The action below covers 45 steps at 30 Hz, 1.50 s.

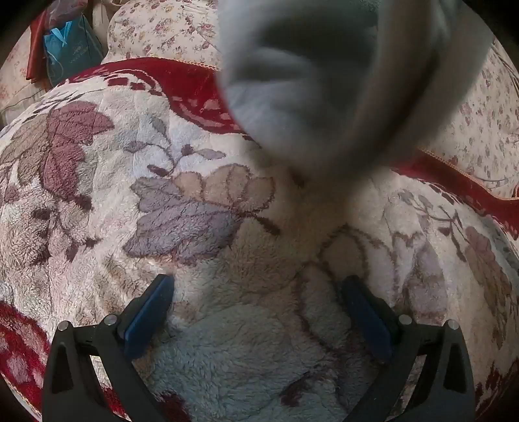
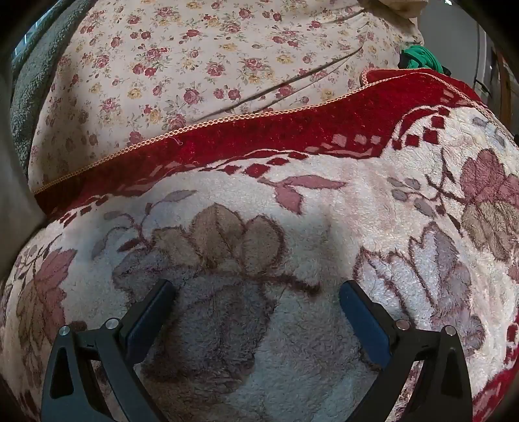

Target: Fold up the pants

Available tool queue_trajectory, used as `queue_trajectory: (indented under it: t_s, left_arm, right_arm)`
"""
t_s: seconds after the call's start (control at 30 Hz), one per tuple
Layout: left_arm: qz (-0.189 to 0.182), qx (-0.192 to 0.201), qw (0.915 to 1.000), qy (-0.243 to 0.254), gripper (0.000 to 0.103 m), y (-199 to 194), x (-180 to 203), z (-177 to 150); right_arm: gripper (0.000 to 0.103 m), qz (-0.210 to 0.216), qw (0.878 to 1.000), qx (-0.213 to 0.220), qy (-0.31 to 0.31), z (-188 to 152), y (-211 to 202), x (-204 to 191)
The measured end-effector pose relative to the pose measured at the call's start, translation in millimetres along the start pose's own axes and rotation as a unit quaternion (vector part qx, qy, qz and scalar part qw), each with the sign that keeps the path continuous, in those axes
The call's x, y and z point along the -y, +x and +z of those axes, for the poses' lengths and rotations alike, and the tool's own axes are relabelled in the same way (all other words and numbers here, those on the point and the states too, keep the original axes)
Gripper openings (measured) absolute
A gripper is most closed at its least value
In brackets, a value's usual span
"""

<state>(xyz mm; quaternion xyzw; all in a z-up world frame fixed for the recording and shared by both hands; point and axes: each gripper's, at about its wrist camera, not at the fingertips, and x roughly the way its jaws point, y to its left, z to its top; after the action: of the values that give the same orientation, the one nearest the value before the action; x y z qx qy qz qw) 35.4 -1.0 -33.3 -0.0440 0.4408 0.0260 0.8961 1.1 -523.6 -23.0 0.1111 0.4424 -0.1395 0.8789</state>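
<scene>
- Here, in the left wrist view, the left hand-held gripper (image 1: 258, 293) points steeply down at a fleecy blanket (image 1: 227, 253) patterned with brown, mauve and grey leaves on cream; its two blue-padded fingers (image 1: 147, 316) stand spread as wide as they go, with nothing between them but bare blanket
- Above, a blurred grey garment, the pants (image 1: 324, 81), fills the upper middle and right of this view; it is too smeared to tell leg from waistband, and whether it touches the blanket or hangs above it cannot be told; it lies well beyond the fingertips, apart from them
- The blanket's deep red border (image 1: 181, 84) with its pale braided edge runs behind the pants; past it is a cream bed cover with small roses (image 1: 162, 29); at upper left a turquoise bag (image 1: 71, 48) stands beside a strip of red cloth (image 1: 35, 42)
- In the right wrist view, the right hand-held gripper (image 2: 258, 297) also tilts down over the same leaf-patterned blanket (image 2: 324, 207); its fingers (image 2: 150, 318) are likewise fully parted and hold nothing; the pants do not show here
- Beyond, the red border (image 2: 292, 130) crosses the view slantwise; the rose-print cover (image 2: 194, 58) rises behind it; a grey fleece cloth (image 2: 35, 74) lies along the left edge; a green bundle (image 2: 420, 60) sits at upper right, too small to make out
</scene>
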Motion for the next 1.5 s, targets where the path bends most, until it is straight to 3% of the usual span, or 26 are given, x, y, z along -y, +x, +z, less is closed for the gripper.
queue_trajectory:
  t_s: [1.5]
  left_arm:
    - [0.0, 0.0, 1.0, 0.0, 0.103, -1.3, 0.8, -0.4]
  right_arm:
    - [0.103, 0.0, 1.0, 0.0, -0.001, 2.9, 12.8, -0.4]
